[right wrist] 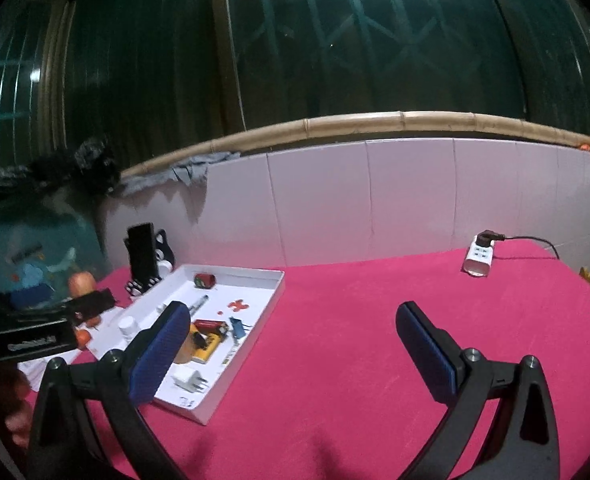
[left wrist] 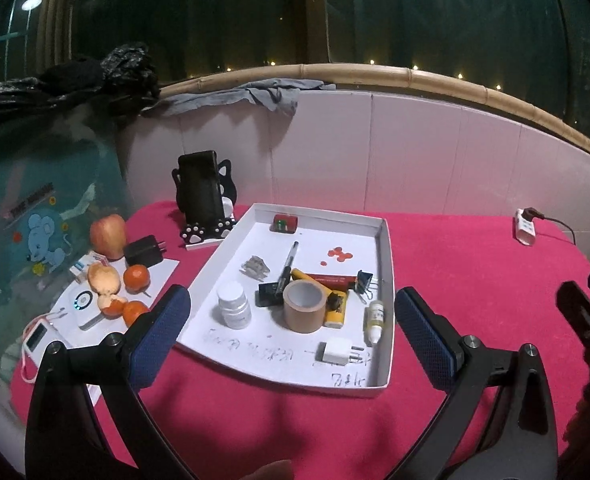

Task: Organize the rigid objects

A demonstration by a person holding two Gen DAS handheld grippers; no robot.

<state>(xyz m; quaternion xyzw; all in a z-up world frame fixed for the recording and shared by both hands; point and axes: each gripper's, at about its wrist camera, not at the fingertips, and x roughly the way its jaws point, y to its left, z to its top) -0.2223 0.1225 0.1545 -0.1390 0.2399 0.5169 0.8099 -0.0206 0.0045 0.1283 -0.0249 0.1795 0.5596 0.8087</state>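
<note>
A: Tray (left wrist: 387, 280) on the red cloth (left wrist: 475, 280), full of rigid bits: tape (left wrist: 304, 308), white jars (left wrist: 234, 305), plug (left wrist: 337, 354), dropper (left wrist: 376, 320), clip (left wrist: 364, 283), pen (left wrist: 289, 262).

B: Grippers?

A: I've got the left gripper (left wrist: 291, 316) wide open, empty, hovering over the tray's near edge. Right gripper (right wrist: 291, 332) also wide open, nothing held, off to the tray's right over bare cloth.

B: Risks?

A: Clutter. Tape touches the yellow tube (left wrist: 337, 308) and black block (left wrist: 269, 294); closing there could drag neighbours. Dropper could roll. Tray is light, a finger might shove it.
</note>
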